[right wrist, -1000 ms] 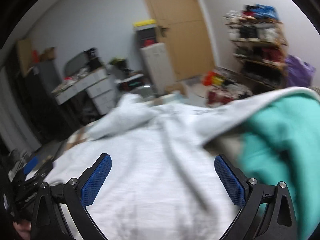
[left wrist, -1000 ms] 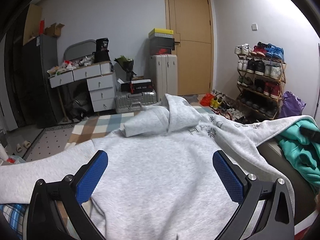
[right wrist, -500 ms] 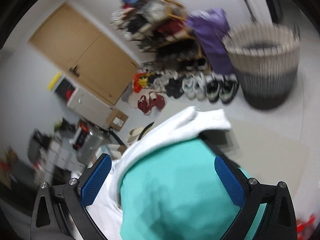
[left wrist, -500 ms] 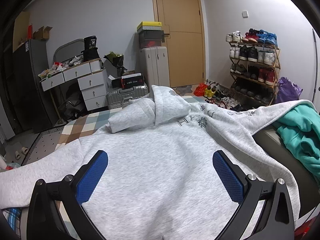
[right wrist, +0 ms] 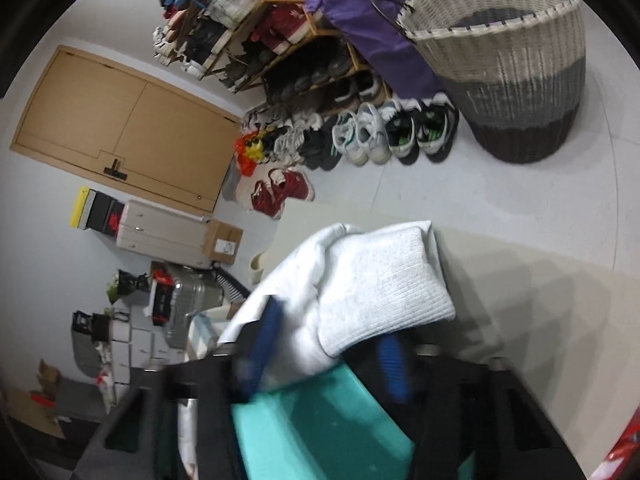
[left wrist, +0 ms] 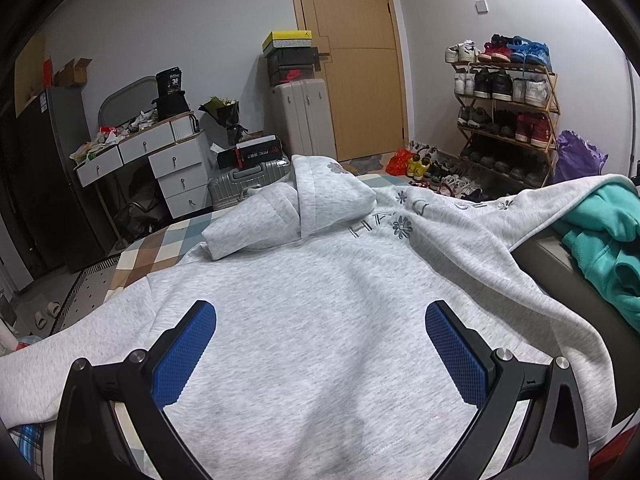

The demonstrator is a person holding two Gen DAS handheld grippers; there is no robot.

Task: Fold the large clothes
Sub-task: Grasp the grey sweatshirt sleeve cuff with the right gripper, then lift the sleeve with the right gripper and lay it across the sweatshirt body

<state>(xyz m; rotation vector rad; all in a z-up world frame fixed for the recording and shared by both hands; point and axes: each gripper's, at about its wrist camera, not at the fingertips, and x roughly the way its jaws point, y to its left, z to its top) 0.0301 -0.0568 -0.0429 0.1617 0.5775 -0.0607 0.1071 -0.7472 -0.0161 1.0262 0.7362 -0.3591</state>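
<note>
left gripper (left wrist: 320, 336) – jaws wide | right gripper (right wrist: 328, 356) – jaws just closing

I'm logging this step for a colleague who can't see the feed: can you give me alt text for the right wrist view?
The right claw has just been closing around the ribbed cuff of a grey hoodie sleeve, above a teal garment. The tilted view beyond shows pale floor, a woven laundry basket, rows of shoes by a rack, and a wooden door.

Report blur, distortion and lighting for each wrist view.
Left wrist view: sharp; fisheye bows the brown wooden door; even light on the pale grey hoodie. Right wrist view: rolled sideways, right claw and teal garment motion-blurred, woven laundry basket fairly crisp.
</note>
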